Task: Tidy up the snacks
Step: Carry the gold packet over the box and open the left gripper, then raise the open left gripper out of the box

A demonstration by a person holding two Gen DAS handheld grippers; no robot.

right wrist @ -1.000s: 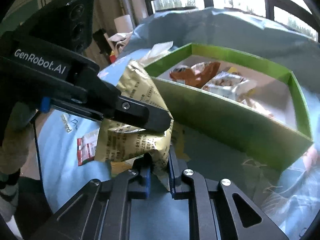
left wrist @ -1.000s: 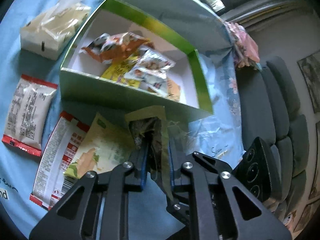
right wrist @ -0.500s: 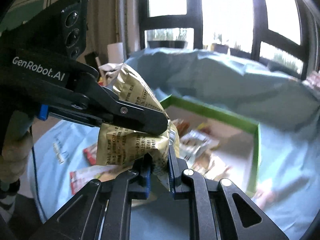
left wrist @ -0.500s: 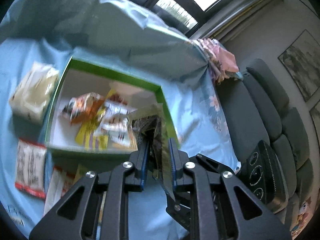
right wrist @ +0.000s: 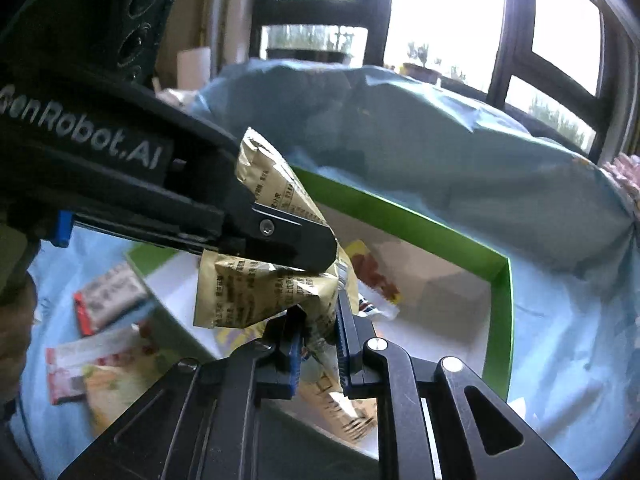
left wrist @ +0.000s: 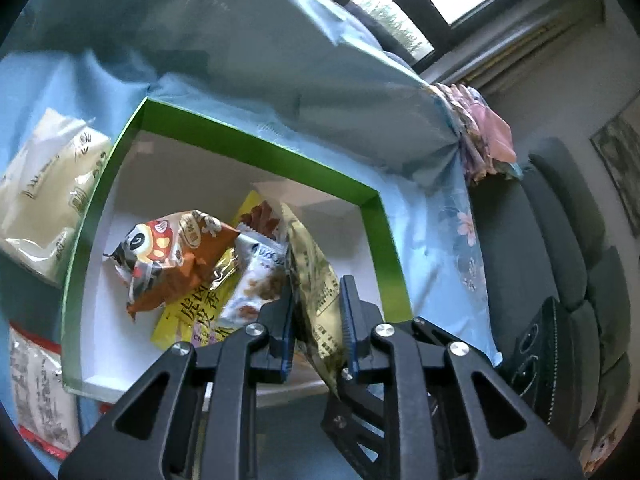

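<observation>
A light blue cloth (left wrist: 248,80) covers the tabletop. On it sits a green-walled box (left wrist: 256,152) with a white floor, holding an orange panda-print packet (left wrist: 168,264) and a yellow packet (left wrist: 192,316) with large Chinese characters. A gold snack bag (right wrist: 260,288), its small print too blurred to read, hangs over the box at 6 o'clock. The left tool (left wrist: 316,320), marked "GenRobot.AI", looks slightly released. The right tool (right wrist: 320,336) clenches the bag.
</observation>
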